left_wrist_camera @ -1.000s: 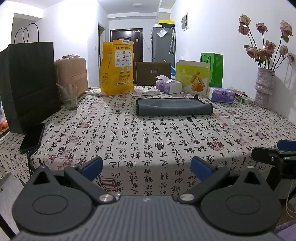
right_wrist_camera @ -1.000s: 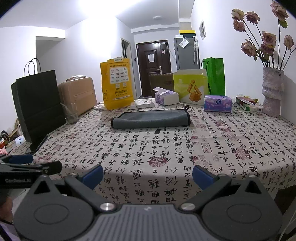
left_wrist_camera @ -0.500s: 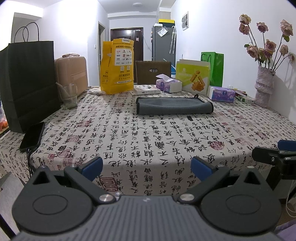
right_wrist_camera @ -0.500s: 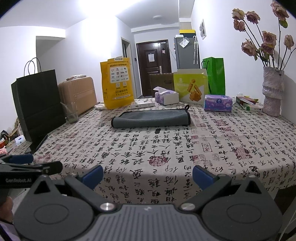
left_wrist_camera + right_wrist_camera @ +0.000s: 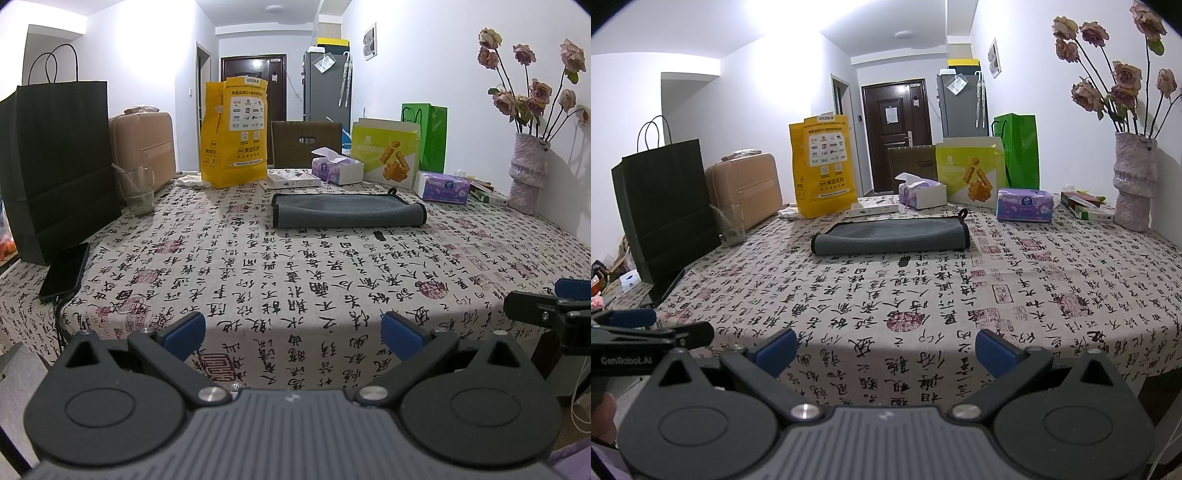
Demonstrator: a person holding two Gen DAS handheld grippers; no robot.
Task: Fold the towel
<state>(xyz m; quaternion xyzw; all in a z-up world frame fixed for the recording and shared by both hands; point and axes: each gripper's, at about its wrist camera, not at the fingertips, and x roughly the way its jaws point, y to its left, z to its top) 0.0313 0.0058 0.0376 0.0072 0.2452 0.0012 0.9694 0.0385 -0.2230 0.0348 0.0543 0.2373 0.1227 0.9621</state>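
Holding both claws back at the near edge of the worktop (image 5: 258,258), I am seeing almost nothing change over the last second: the view is only creeping a touch, and the towel (image 5: 347,210) is lying just as it was, well apart from me toward the far side, near the tissue box (image 5: 338,170) and the yellow bag (image 5: 234,129). My left claw (image 5: 291,325) is standing wide apart and empty, and my right claw (image 5: 884,345) is doing the same. The towel is looking already doubled into a long flat strip, so I am judging that either a further fold is waiting or the work is finishing; reaching across comes next if so.
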